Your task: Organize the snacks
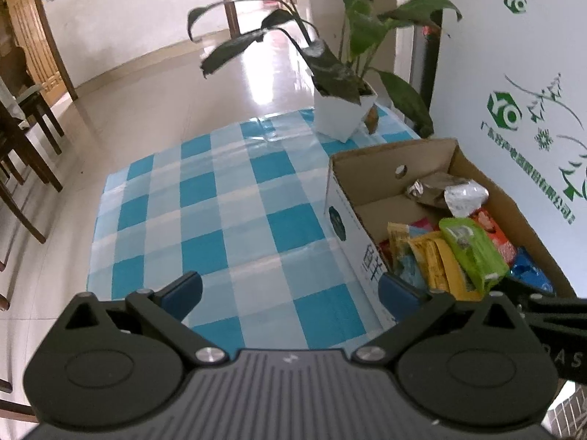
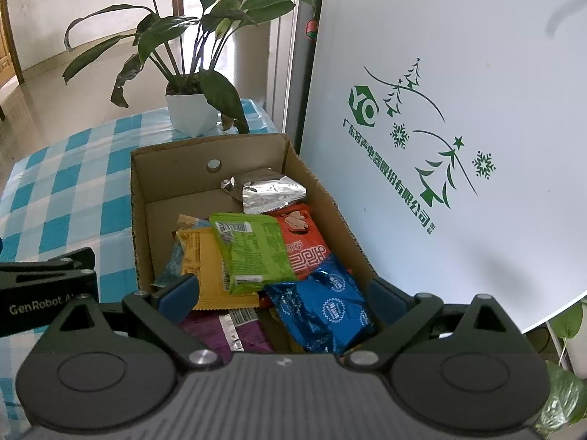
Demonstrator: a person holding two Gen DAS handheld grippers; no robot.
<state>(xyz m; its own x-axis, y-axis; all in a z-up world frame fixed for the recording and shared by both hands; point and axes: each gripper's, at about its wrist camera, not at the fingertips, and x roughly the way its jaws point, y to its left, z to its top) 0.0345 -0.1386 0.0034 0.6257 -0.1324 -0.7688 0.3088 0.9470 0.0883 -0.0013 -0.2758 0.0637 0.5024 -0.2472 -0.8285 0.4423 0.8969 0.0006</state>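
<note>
Snack packets [image 2: 253, 253] heaped in cardboard box [image 2: 137, 198] at lower centre, checked tablecloth [image 1: 234, 205] bare, sorting seemingly near done; left gripper [image 1: 290, 289] and right gripper [image 2: 282, 289] wide open, empty.

Tablecloth [image 1: 234, 198]: blue, pale blue and white check; cardboard box [image 2: 139, 198] at its far right corner: brown inside, white outside with dark print; packets in it: lime green [image 2: 253, 253] on top, yellow-orange [image 2: 200, 264], red-orange with white lettering [image 2: 304, 242], shiny blue with white roundels [image 2: 323, 311], purple [image 2: 205, 333], crinkled silver foil [image 2: 271, 194] at the far end; plant pot [image 2: 189, 113] white, leaves dark green, some browned; board [image 2: 458, 110] at the right edge white with green logo, trees, snowflakes; gripper pads [image 2: 181, 295] blue, bodies black.
</note>
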